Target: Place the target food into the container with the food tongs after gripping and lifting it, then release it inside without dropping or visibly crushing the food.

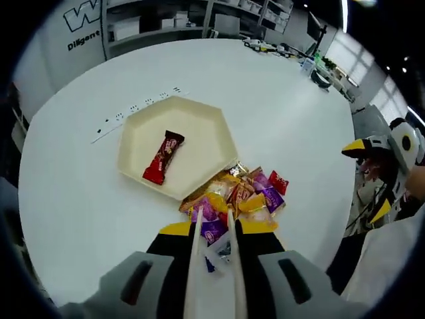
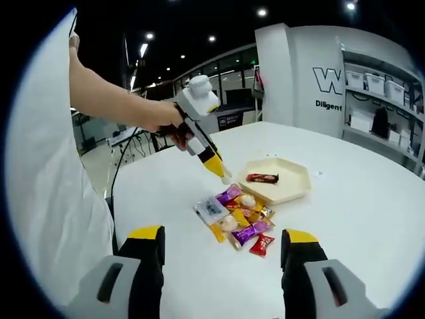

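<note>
Your left tool carries the food tongs, whose two pale arms run up from the bottom centre of the left gripper view with a narrow gap between their tips and nothing visibly caught there. The tips sit at the near edge of the pile of wrapped sweets, which lies just above them in the frame, so the left hand is clearly the nearer one. The hexagonal cream container sits up and to the left of the pile, touching it, and already holds a red snack bar lying on a diagonal, long axis lower left to upper right. Your right tool hangs well back, spread wide and empty.
</note>
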`<state>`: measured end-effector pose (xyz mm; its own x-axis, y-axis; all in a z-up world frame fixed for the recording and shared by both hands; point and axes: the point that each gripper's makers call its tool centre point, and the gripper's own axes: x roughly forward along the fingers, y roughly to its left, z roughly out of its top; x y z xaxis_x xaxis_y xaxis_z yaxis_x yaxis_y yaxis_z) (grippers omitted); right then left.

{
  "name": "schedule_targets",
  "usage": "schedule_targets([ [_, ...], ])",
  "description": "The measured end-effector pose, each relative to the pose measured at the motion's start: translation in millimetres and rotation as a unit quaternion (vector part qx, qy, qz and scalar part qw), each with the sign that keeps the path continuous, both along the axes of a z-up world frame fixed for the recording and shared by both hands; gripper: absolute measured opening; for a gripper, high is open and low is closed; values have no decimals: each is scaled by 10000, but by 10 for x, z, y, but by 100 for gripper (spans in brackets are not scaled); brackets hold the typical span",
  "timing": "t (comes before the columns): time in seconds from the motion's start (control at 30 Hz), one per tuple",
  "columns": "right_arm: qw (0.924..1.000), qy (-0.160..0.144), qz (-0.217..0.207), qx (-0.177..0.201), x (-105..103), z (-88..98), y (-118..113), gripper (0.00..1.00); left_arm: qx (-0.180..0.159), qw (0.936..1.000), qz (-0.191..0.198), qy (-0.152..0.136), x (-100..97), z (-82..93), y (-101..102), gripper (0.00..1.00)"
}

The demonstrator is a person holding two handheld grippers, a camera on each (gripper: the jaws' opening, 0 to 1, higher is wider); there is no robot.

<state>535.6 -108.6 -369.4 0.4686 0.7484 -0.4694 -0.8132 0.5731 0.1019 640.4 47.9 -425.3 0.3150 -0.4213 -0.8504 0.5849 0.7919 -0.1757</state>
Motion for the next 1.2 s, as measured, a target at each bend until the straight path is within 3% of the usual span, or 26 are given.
schedule_targets([
  [0.73, 9999, 65, 119, -89, 18, -16, 7, 69, -4, 9955, 839, 438, -83, -314, 122, 23],
  [1.2, 9999, 93, 116, -70, 26, -9, -46, 69, -345, 9874, 1361, 734, -14, -398, 128, 23],
])
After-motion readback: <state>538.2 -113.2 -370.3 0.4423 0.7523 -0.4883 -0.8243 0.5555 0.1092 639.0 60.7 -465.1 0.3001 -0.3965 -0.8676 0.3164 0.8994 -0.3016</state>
